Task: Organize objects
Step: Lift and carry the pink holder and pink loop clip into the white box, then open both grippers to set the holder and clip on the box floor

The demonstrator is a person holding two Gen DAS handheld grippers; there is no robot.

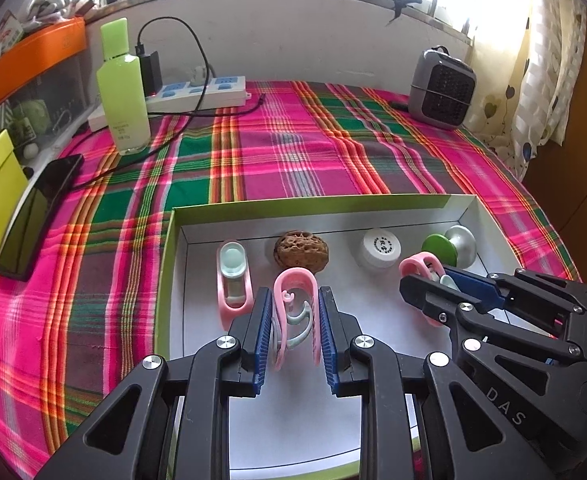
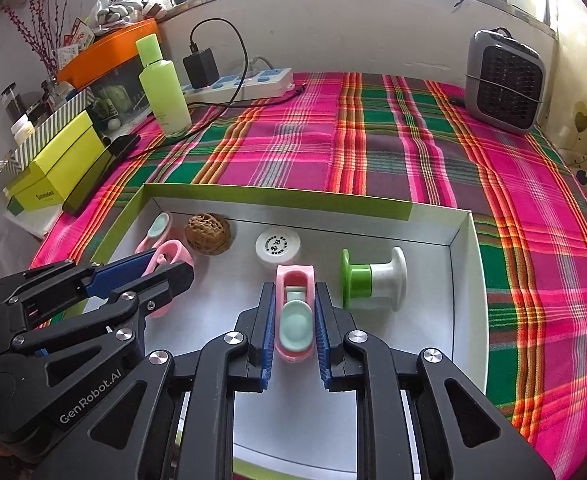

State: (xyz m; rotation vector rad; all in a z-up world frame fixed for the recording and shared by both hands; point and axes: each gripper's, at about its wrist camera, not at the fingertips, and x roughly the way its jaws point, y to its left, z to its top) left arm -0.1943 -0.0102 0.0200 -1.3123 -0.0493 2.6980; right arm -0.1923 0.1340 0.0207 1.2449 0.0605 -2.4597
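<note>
A shallow white box with a green rim (image 1: 313, 204) lies on the plaid cloth. Inside it are a walnut (image 1: 301, 250), a white round cap (image 1: 379, 252), a green and silver spool (image 1: 449, 246) and a loose pink clip (image 1: 233, 280). My left gripper (image 1: 295, 294) is shut on a second pink clip (image 1: 295, 312) with a grey-green hook, just above the box floor. My right gripper (image 2: 294, 288) is shut on a third pink clip (image 2: 295, 316) with a mint pad, beside the spool (image 2: 373, 278). Each gripper shows in the other's view, over the box.
A green bottle (image 1: 121, 92), a power strip (image 1: 197, 94) with a charger and cable, and a black phone (image 1: 37, 216) sit to the left. A grey heater (image 1: 441, 88) stands at the back right. A yellow-green box (image 2: 57, 168) is off the cloth's left edge.
</note>
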